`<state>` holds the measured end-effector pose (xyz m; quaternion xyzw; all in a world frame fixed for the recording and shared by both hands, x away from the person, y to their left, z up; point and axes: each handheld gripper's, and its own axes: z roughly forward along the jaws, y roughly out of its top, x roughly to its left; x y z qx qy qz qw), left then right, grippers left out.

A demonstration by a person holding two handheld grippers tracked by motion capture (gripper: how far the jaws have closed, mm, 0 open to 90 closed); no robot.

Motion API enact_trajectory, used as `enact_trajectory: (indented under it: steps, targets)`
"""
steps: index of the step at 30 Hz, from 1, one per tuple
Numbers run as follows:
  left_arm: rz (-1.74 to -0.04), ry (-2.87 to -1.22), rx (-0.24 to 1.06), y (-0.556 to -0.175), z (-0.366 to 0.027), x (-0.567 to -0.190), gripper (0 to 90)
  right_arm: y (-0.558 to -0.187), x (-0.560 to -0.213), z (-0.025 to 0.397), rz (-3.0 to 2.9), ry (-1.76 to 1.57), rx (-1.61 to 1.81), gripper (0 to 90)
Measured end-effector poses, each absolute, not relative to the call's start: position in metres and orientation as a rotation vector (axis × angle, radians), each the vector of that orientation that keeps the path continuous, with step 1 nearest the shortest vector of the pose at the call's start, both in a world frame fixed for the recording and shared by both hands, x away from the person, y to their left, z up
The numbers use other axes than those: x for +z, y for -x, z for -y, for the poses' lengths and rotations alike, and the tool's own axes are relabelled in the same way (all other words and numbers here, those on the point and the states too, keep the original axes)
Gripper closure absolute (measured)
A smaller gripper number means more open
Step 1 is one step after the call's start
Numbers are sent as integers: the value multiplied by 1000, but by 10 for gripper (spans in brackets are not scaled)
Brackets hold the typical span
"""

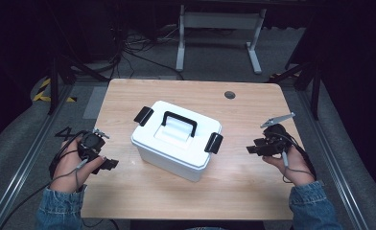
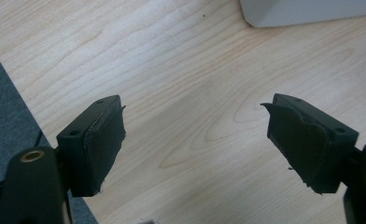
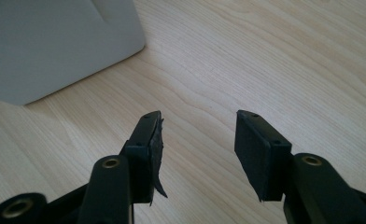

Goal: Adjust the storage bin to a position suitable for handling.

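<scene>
Two grippers, both held off the box, one to each side. White plastic storage box [image 1: 174, 143] sits near the middle of the wooden table [image 1: 253, 191], turned at an angle to the table edges. Its lid is on: smooth, rounded corners, a raised panel under a black carrying handle [image 1: 179, 122] that stands up in an arch. One black latch [image 1: 143, 115] at the far left end of the lid, another black latch [image 1: 214, 142] at the near right end.

My left gripper [image 1: 110, 164] hovers at the table's left edge, near the box but apart from it; jaws spread wide with bare wood between them. Pads [image 2: 109, 140] are matte black, rough, frayed at the edges. A corner of the box wall [image 2: 307, 11] shows at the top of the left gripper view.

My right gripper [image 1: 252, 146] is over the table's right side, jaws parted, nothing between them. Its left pad [image 3: 156, 142] has a torn flap hanging off. Box wall [image 3: 55, 42] lies ahead to the left, smooth with a rounded corner.

Tabletop is pale grained laminate with rounded corners and a round cable hole [image 1: 229, 95] at the far side. Bare wood lies open on both flanks and in front of the box.
</scene>
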<state>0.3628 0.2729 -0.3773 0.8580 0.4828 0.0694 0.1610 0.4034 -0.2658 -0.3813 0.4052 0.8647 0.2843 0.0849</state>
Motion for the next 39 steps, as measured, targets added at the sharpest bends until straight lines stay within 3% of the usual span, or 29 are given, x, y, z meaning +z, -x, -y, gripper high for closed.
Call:
enact_trajectory:
  steps: [20,39]
  targets:
    - [-1291,-2491,201,-387,-265,-372,199,-405,-336,236,-2576,-1079,965,539]
    - [-1251,-2485,195,-391,-265,-372,195,-408,-290,176,-2679,-873,1109,538]
